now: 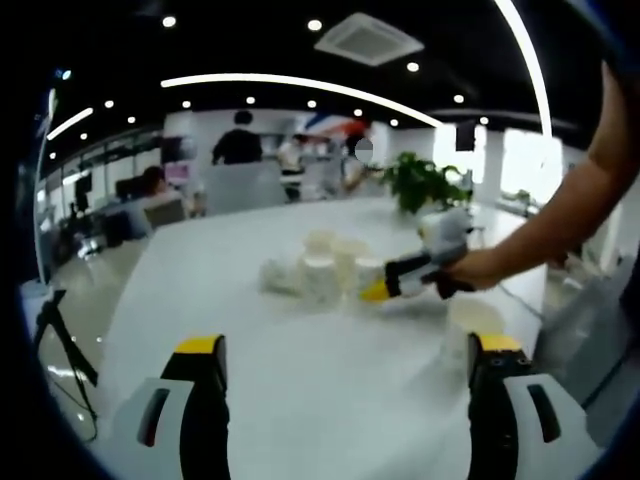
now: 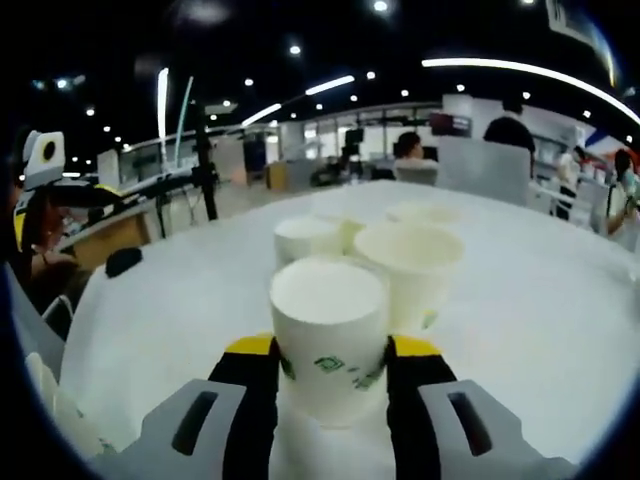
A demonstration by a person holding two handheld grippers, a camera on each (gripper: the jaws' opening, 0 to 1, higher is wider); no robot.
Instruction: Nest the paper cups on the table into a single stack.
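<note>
Several white paper cups (image 1: 320, 268) stand close together in the middle of the white table (image 1: 250, 400). My left gripper (image 1: 347, 352) hangs over the near table, open wide and holding nothing. A hand holds my right gripper (image 1: 378, 290) in from the right, with its yellow tips at the cluster's right side. In the right gripper view, my right gripper (image 2: 332, 352) is shut on a paper cup (image 2: 330, 335) with a green print, both jaws against its sides. Just beyond it stand an open cup (image 2: 412, 262) and two more cups (image 2: 305, 240).
A potted plant (image 1: 425, 185) in a white pot stands behind the cups at the table's far right. People (image 1: 238, 145) stand at the far end of the room. A black tripod (image 1: 62, 340) stands on the floor left of the table.
</note>
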